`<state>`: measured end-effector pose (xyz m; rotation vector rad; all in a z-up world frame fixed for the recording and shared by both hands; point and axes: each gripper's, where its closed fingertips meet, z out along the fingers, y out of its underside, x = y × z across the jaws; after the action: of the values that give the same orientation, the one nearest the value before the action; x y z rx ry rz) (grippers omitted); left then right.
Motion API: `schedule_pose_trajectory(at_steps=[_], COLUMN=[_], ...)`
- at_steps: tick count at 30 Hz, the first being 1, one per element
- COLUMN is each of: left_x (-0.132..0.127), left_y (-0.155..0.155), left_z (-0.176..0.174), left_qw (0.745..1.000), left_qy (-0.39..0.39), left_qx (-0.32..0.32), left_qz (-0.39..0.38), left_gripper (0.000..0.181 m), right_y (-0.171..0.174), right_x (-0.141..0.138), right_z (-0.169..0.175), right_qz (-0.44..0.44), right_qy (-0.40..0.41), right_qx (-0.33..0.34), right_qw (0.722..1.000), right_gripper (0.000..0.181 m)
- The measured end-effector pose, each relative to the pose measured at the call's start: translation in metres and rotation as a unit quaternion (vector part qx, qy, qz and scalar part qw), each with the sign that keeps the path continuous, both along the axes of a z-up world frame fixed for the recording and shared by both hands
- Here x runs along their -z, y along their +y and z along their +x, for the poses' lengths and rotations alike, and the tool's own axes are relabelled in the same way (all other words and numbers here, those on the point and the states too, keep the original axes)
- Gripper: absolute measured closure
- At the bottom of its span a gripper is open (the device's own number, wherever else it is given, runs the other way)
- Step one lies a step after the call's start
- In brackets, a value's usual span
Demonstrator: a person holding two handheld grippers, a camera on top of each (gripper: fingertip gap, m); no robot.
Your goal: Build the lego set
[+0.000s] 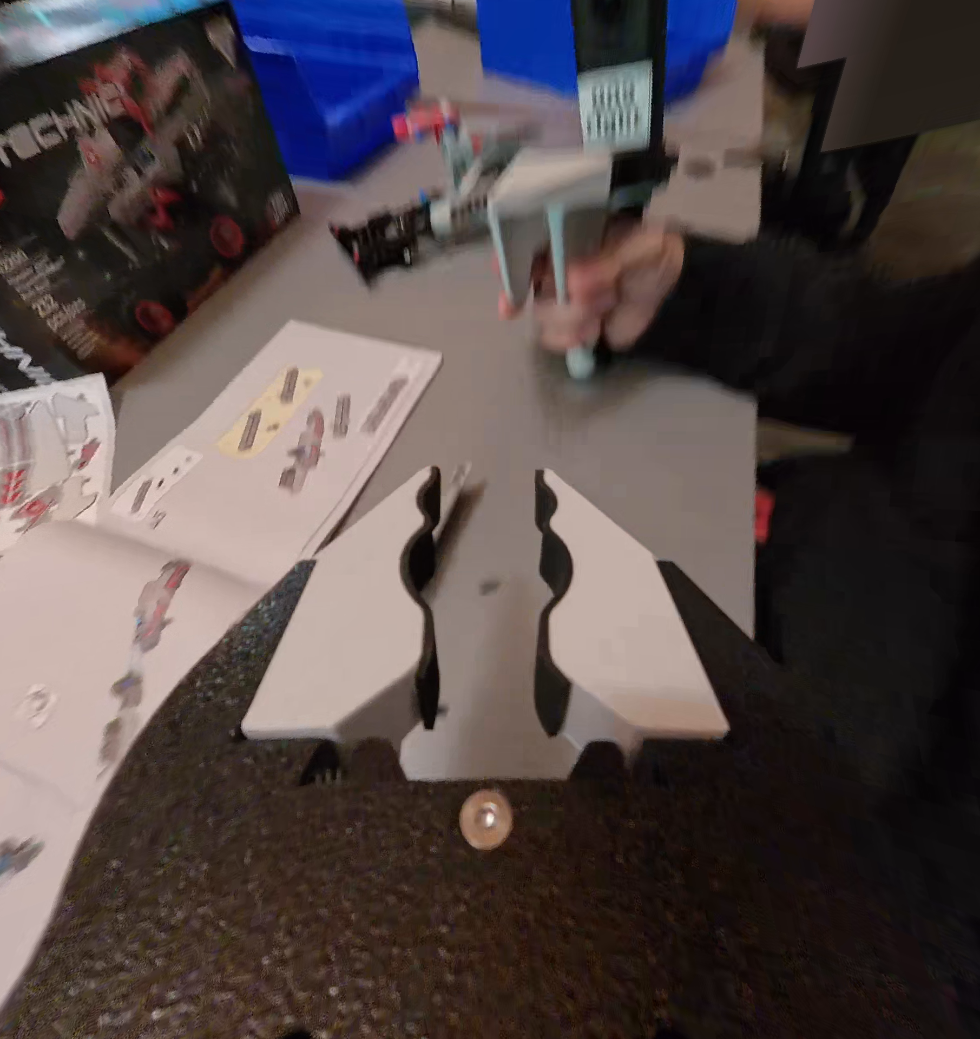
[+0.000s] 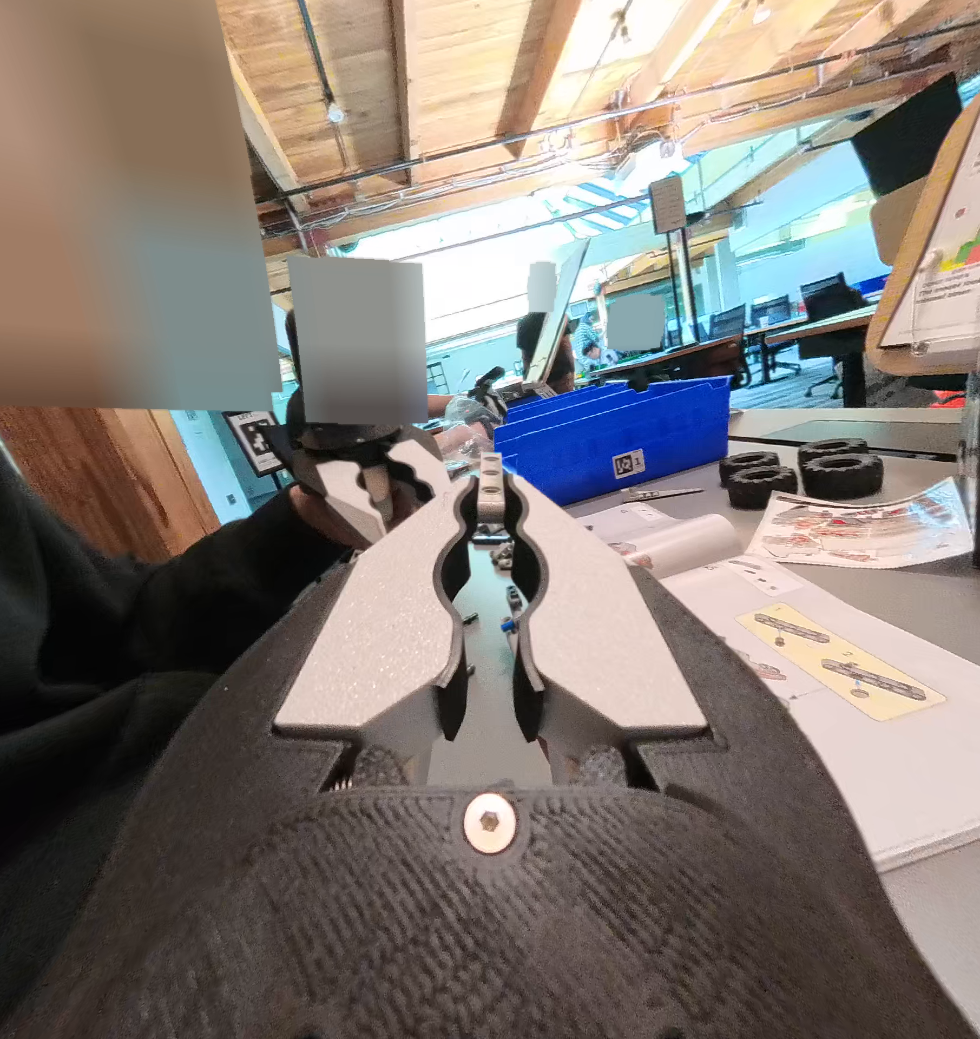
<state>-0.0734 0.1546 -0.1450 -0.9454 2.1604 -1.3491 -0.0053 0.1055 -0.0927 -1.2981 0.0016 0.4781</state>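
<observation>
The build looks to be at an early stage, as far as these two views allow a judgement. In the right wrist view the right gripper (image 2: 490,495) holds a light grey beam (image 2: 491,486) with round holes, pinched between the tips a little above the middle of the frame, so its jaws are narrow and closed on this piece. In the left wrist view the left gripper (image 1: 487,478) stands with a clear gap between the fingers and nothing between them; it hangs over the grey table (image 1: 617,450) in the centre of the frame. A partly built assembly (image 1: 420,219) of black, grey and red parts lies in the upper middle of that view, but the blur does not let me say how many pieces are joined. The instruction booklet (image 2: 813,674) lies open at the right of the right wrist view, and a sticker sheet (image 2: 864,528) is above it. Four black tyres (image 2: 796,478) sit loose near the blue bins (image 2: 617,433) in the upper right, not mounted on anything, and some small loose parts (image 2: 504,556) lie behind the fingers. The set's box (image 1: 111,197) stands in the upper left of the left wrist view. I judge that most of the model is left to do: the beam must be joined, and the wheels and stickers are untouched.
</observation>
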Motion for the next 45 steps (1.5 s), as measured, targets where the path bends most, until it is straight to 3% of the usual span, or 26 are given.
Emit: schedule_pose_trajectory(at_steps=[4, 6, 14, 23, 36, 45], left_x=[0.042, 0.051, 0.08, 0.086, 0.086, 0.086], left_y=[0.031, 0.026, 0.012, 0.005, 0.0, 0.0], left_z=[-0.02, -0.023, -0.009, -0.005, -0.005, -0.003], left_qw=[0.99, 0.986, 0.961, 0.965, 0.985, 0.987], left_qy=[0.033, 0.038, 0.031, 0.053, 0.1, 0.117], left_qx=[0.041, 0.066, 0.118, 0.142, 0.031, -0.048], left_qz=[0.134, 0.147, 0.249, 0.213, 0.14, 0.096], left_gripper=[0.161, 0.169, 0.168, 0.178, 0.178, 0.178], right_y=[0.003, 0.003, 0.002, 0.002, 0.002, 0.01], right_x=[0.002, 0.002, 0.0, 0.001, 0.001, 0.005], right_z=[-0.007, -0.007, -0.009, -0.014, -0.014, -0.009], right_qz=[-0.008, -0.007, -0.001, -0.003, -0.004, -0.022], right_qy=[-0.01, -0.006, -0.004, -0.009, -0.012, -0.038], right_qx=[-0.017, -0.019, -0.025, -0.038, -0.038, 0.015], right_qw=[1.0, 1.0, 1.0, 0.999, 0.999, 0.999], right_gripper=[0.174, 0.174, 0.175, 0.175, 0.175, 0.175])
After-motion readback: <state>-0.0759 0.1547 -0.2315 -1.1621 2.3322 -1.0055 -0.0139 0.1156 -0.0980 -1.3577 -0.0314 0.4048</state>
